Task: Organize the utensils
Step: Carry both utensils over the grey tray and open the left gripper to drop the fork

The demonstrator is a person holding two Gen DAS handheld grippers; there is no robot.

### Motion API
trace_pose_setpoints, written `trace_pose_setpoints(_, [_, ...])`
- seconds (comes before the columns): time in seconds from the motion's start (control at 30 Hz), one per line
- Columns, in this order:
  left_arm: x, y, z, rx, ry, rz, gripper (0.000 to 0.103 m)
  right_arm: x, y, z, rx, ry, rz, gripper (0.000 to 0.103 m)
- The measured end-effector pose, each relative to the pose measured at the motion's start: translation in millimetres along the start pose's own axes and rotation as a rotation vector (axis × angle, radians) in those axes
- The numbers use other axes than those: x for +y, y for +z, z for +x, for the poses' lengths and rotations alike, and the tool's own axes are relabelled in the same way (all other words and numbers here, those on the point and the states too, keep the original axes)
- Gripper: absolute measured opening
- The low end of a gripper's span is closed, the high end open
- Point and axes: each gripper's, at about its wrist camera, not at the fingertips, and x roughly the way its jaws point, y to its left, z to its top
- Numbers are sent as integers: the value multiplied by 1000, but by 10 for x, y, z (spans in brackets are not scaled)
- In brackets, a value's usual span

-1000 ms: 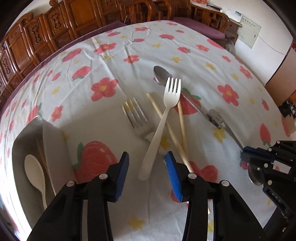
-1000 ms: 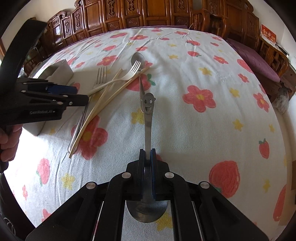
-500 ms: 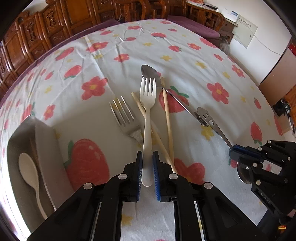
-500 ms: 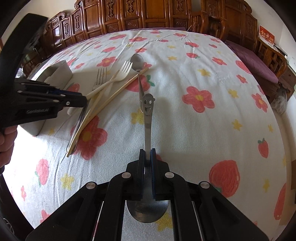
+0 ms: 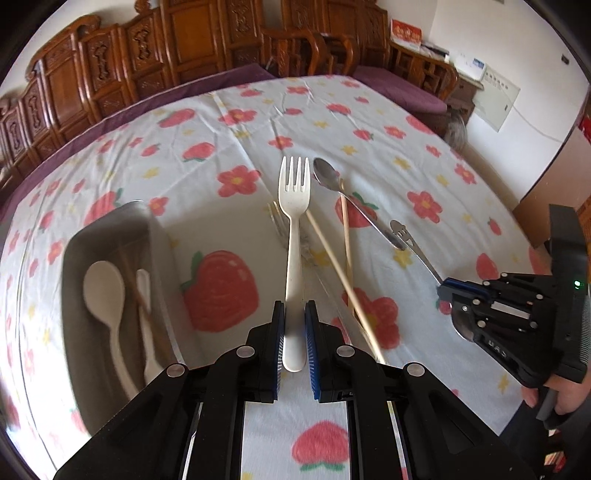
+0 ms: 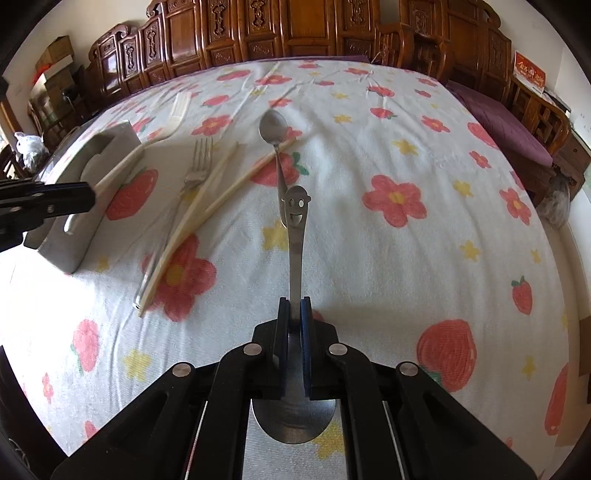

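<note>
A table is covered with a white cloth (image 5: 369, 122) printed with red flowers and strawberries. The left gripper (image 5: 294, 332) is clamped on the handle of a white plastic fork (image 5: 294, 221), which sticks straight out ahead with its prongs away from the camera. To the left sits a gray tray (image 5: 72, 295) holding a white spoon (image 5: 103, 291) and other pieces too blurred to name. Beside the fork, two wooden chopsticks (image 5: 345, 236) and a metal fork (image 6: 195, 166) lie on the cloth, along with a small metal spoon (image 5: 327, 175). The right gripper (image 6: 294, 314) is clamped on a larger metal spoon (image 6: 295, 236), its bowl back under the gripper and its smiling-face handle end pointing forward. A carved wooden screen (image 6: 295, 29) stands behind the table.
</note>
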Motion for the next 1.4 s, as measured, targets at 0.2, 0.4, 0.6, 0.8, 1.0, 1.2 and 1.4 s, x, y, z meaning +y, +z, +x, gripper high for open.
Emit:
trace_pose_setpoints(0.2, [115,-50,-316,-56,19,-8,10,142,150,-190,-39,14,-22,7])
trace_pose_setpoints(0.4, [353,-110,-557,-95,39,-49,10,391,293,-375,-71,37,-54,7])
trace_pose_setpoints(0.6, [659,-225,-726,-115,63,-97,10,699,386,-477,-88,64,-99,7])
trace_pose_setpoints(0.8, [932,-352,-769,-110,86,-148,10,1030,491,-540,-100,96,-157,7])
trace_pose_setpoints(1.0, [1128,-437,-742,-104,100,-191,10,1287,594,-601,-109,130,-191,7])
trace_pose_setpoints(1.2, [1289,-501,-656,-91,109,-226,10,1477,695,-644,-116,157,-208,7])
trace_pose_setpoints(1.4, [1357,-512,-538,-77,105,-240,10,1628,780,-638,-113,168,-234,7])
